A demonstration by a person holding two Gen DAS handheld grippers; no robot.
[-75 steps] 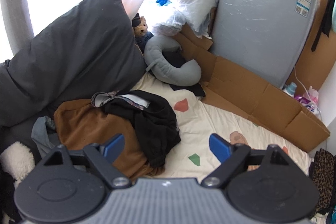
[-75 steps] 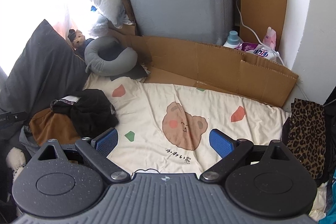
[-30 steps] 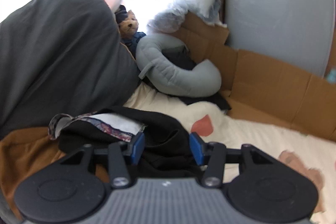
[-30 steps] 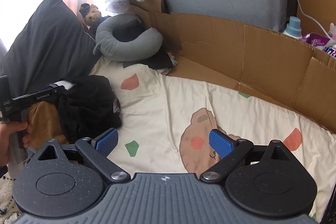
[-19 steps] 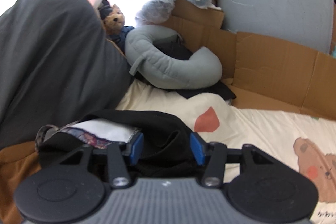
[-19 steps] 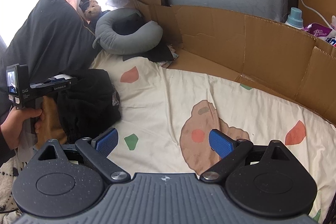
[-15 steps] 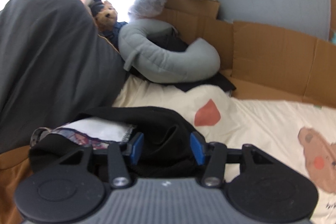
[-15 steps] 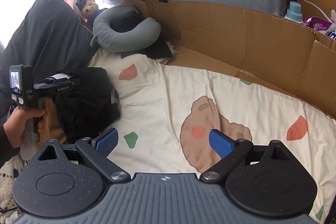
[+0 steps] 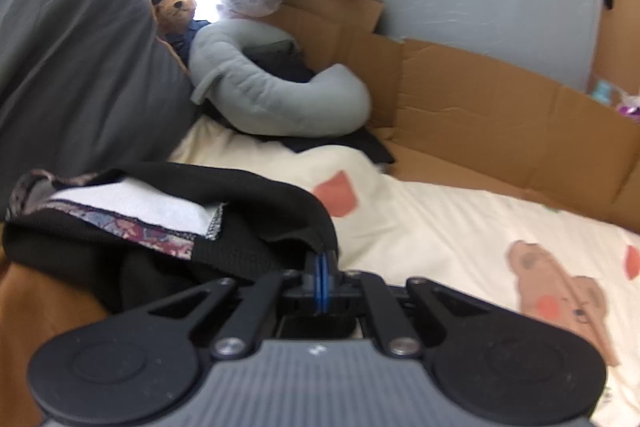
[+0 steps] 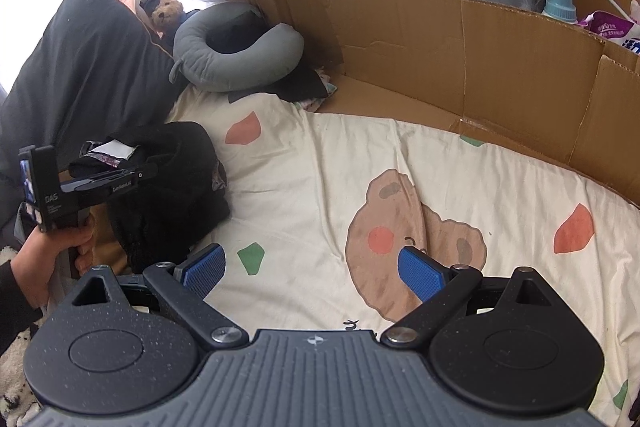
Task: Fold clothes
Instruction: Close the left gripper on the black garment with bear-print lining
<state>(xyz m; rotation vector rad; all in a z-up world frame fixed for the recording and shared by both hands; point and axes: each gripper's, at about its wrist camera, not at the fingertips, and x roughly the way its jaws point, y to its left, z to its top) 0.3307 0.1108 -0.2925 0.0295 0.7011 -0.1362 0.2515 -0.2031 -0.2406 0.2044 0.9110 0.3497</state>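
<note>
At far left, our left gripper (image 9: 322,277), open around the fabric half a second ago, is now clamped on the edge of the black garment (image 9: 224,211) heaped on the brown one (image 9: 36,307), ready for lifting. Our right gripper (image 10: 310,273) hovers wide open above the cream sheet (image 10: 320,163).

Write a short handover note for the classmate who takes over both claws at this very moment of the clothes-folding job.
Left claw: shut on the edge of the black garment, which lies on the pile at the left of the bed.
Right claw: open, empty, hovering over the bear-print sheet.
A brown garment lies under the black one.
Done: first grasp only.
Left: probably pull the black garment onto the bare sheet, spread it flat, fold it, then fold the rest of the pile.
</note>
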